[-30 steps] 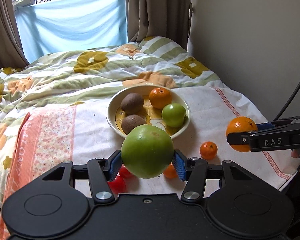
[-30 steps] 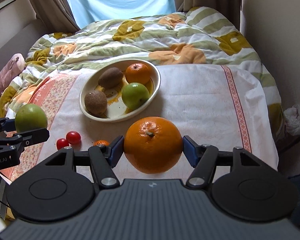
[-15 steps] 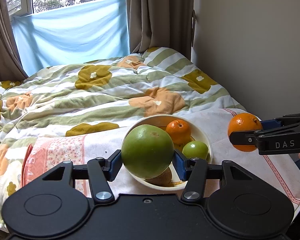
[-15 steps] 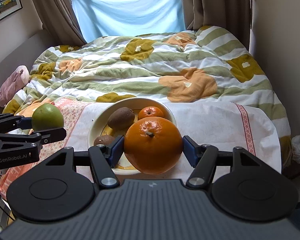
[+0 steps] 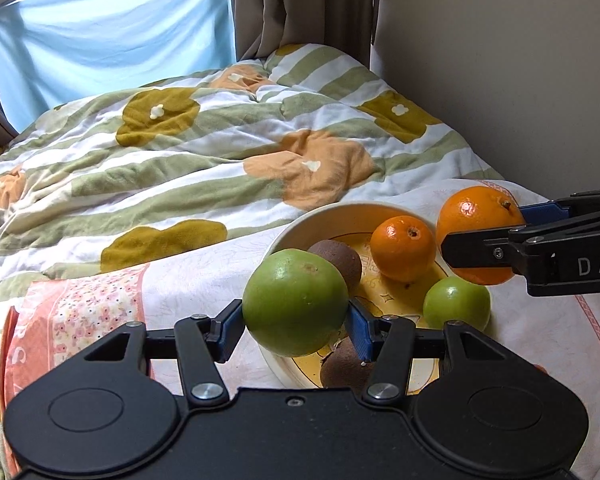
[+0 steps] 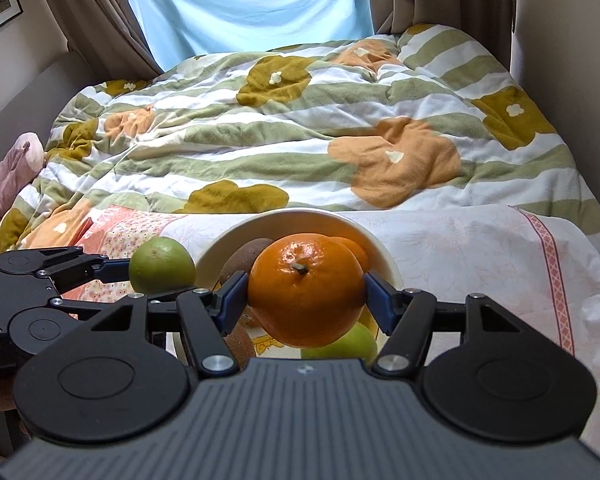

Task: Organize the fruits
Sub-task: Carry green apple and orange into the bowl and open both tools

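Note:
My left gripper (image 5: 296, 322) is shut on a large green citrus fruit (image 5: 295, 300), held over the near left rim of the cream bowl (image 5: 300, 220). My right gripper (image 6: 306, 298) is shut on a big orange (image 6: 306, 284), hanging over the bowl's (image 6: 384, 258) middle. In the left wrist view that orange (image 5: 478, 220) and the right gripper (image 5: 480, 246) hover at the bowl's right side. Inside the bowl lie a smaller orange (image 5: 402, 248), a green apple (image 5: 456, 304) and two kiwis (image 5: 338, 260), the nearer kiwi (image 5: 346, 366) partly hidden. In the right wrist view the green fruit (image 6: 162, 266) and left gripper (image 6: 156, 276) sit left of the bowl.
The bowl rests on a white cloth with pink borders (image 6: 480, 248) spread over the foot of a bed. A flowered striped quilt (image 5: 220, 152) covers the bed beyond. A wall (image 5: 500, 60) runs along the right and curtains (image 6: 260, 0) hang at the back.
Both grippers have carried their fruits forward to the bowl, which now lies right under them. The small tomatoes and tangerine on the cloth have passed out of sight.

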Demonstrator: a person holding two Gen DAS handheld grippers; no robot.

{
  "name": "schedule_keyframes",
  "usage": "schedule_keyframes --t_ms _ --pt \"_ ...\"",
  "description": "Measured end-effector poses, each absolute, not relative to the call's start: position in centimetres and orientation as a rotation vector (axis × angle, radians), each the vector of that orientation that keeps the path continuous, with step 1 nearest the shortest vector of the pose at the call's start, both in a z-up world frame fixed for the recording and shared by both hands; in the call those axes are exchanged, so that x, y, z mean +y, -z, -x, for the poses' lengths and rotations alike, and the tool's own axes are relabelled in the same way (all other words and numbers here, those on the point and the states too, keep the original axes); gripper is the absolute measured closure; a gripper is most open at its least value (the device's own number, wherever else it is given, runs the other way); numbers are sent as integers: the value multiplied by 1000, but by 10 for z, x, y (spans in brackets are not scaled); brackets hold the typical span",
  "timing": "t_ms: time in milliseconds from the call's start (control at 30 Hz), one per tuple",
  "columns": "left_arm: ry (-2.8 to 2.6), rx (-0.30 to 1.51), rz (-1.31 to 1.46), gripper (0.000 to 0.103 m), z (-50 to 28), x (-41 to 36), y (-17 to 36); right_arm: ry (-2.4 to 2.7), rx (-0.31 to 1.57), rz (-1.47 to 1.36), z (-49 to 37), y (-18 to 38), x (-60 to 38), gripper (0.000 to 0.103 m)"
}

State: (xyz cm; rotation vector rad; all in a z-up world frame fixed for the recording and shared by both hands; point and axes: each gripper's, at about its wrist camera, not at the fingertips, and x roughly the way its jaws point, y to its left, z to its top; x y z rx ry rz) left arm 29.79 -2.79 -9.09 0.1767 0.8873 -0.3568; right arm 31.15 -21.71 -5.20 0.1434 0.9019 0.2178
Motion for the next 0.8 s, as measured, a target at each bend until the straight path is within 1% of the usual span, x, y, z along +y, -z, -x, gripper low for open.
schedule_keyframes --t_ms 333,367,400,433,467,667,800 --pt "409 934 -182 44 -310 -29 109 -193 942 -167 -330 70 -211 25" --pt "414 929 -180 35 -309 -29 108 -192 944 -169 -330 71 -212 25" --pt "417 925 -174 29 -308 -29 105 -191 946 -169 -330 72 -212 25" --pt "413 911 -174 18 -306 -29 102 -190 947 -169 -330 72 -212 25" --pt "410 896 -178 12 -303 -28 100 -190 948 -168 -330 72 -212 25" --pt "380 888 -189 11 -295 -20 92 -200 948 -154 -329 71 -212 25" --pt "348 874 -199 8 -285 -15 85 -217 949 -132 -328 70 -210 25"
